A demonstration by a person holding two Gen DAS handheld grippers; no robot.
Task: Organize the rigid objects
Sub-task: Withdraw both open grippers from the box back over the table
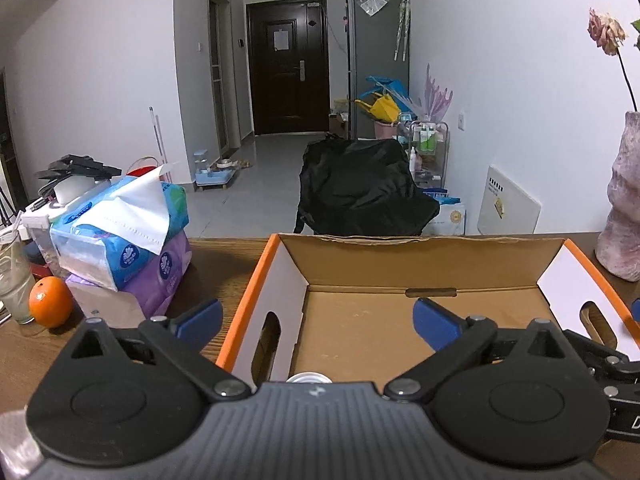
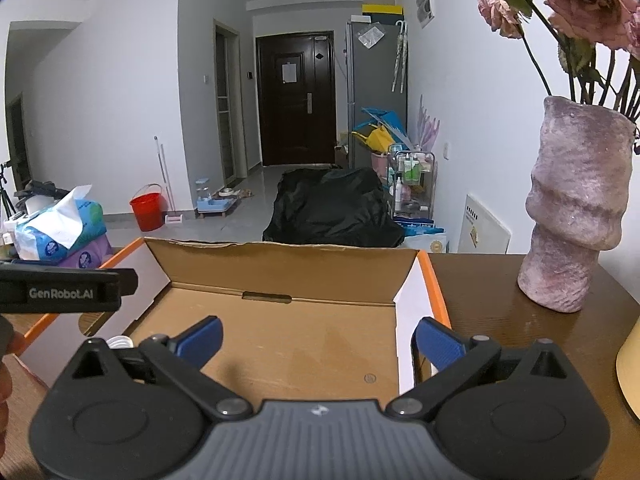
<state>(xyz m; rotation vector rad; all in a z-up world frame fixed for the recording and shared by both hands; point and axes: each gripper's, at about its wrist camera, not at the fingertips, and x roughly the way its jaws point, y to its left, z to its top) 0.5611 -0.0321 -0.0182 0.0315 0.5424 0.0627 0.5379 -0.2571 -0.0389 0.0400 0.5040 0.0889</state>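
An open cardboard box (image 1: pixel 400 264) with orange edges sits on the wooden table; it also shows in the right wrist view (image 2: pixel 280 264). My left gripper (image 1: pixel 318 320) is open and empty, its fingers straddling the box's left wall. A small round silvery top (image 1: pixel 309 378) peeks out just below it, mostly hidden by the gripper body. My right gripper (image 2: pixel 318 340) is open and empty, straddling the box's right wall. A white object (image 2: pixel 118 342) shows partly behind its left finger. The left gripper's black body (image 2: pixel 64 290) reaches in at the left of the right wrist view.
An orange (image 1: pixel 50 301), a glass (image 1: pixel 14 280) and stacked tissue packs (image 1: pixel 124 236) stand left of the box. A pink vase (image 2: pixel 576 216) with flowers stands at the right. A black bag (image 1: pixel 360 188) lies on the floor beyond the table.
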